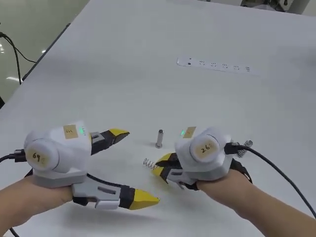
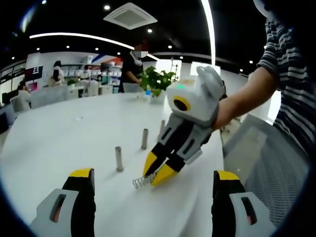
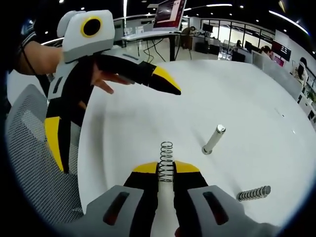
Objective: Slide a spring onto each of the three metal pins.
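Spring (image 3: 166, 154) btwn jaws of R gripper (image 3: 166, 169), pin (image 3: 213, 139) close ahead.

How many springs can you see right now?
2. The loose spring is pinched in the fingers of the right gripper. The fitted spring is on a pin, right of the bare pin in the right gripper view. More may be hidden behind the grippers.

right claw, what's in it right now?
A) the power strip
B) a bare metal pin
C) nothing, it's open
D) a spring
D: in the right gripper view the right claw is shut on a spring that sticks out past its tips, while the bare pin stands apart from it.
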A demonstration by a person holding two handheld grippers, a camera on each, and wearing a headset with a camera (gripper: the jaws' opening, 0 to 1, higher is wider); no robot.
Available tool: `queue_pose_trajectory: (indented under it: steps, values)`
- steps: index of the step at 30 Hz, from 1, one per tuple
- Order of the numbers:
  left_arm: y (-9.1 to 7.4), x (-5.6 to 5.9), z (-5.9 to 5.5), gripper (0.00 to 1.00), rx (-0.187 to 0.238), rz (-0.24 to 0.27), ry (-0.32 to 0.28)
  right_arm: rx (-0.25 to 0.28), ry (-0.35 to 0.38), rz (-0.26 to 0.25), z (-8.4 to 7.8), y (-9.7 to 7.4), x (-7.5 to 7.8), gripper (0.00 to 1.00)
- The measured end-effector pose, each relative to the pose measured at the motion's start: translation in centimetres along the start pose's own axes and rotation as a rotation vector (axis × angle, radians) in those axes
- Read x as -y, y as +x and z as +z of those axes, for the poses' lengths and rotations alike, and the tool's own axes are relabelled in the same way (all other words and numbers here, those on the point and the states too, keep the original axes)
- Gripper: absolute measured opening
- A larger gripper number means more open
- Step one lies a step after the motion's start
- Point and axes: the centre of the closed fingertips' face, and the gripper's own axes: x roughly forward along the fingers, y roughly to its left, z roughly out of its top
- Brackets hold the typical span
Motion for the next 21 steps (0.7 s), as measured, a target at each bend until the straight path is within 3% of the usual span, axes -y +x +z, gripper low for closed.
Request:
queue_pose_trajectory:
  steps: [21]
  values:
    - [0.5,1.5,0.6,0.95,0.001,-0.028,0.002,0.003,-0.049,-0.017,-1.2,-3.4,2.0,0.08]
